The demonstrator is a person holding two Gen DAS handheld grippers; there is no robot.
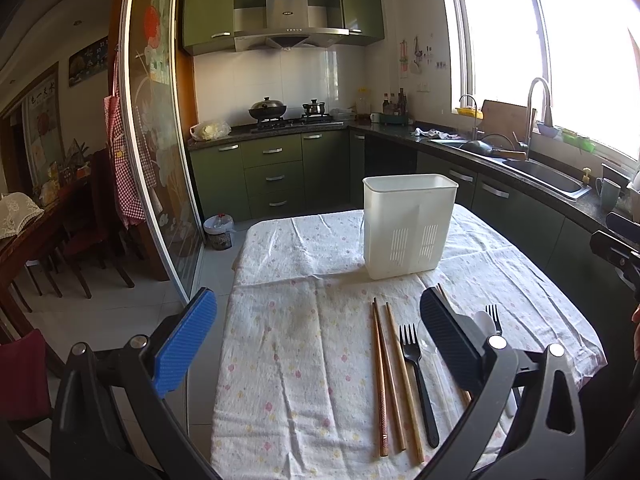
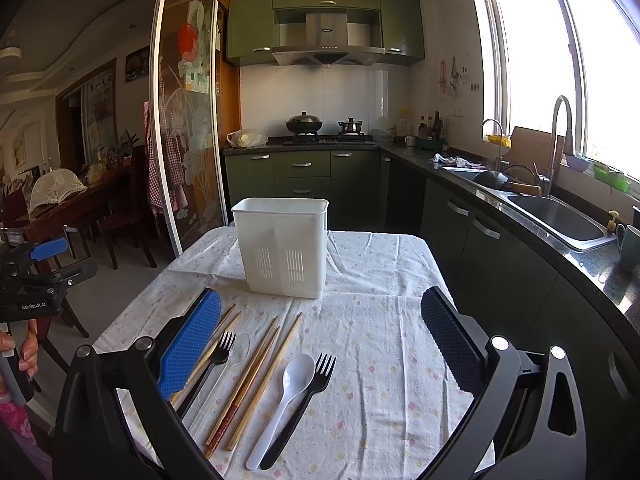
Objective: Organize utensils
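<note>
- Our left gripper (image 1: 318, 322) hangs spread wide above the table's near edge, grasping nothing.
- Our right gripper (image 2: 320, 320) is likewise spread and empty over the floral tablecloth (image 2: 380, 360).
- The white caddy (image 2: 282, 246) stands upright at the table's far middle, nothing blocking it.
- In the right wrist view, chopsticks (image 2: 256, 376) lie near us, the white spoon (image 2: 286, 396) touching a black fork (image 2: 308, 392); a second fork (image 2: 216, 356) and a clear spoon (image 2: 234, 360) sit partly behind the blue finger (image 2: 192, 344).
- The sink (image 2: 560, 216) runs along the counter to our right.
</note>
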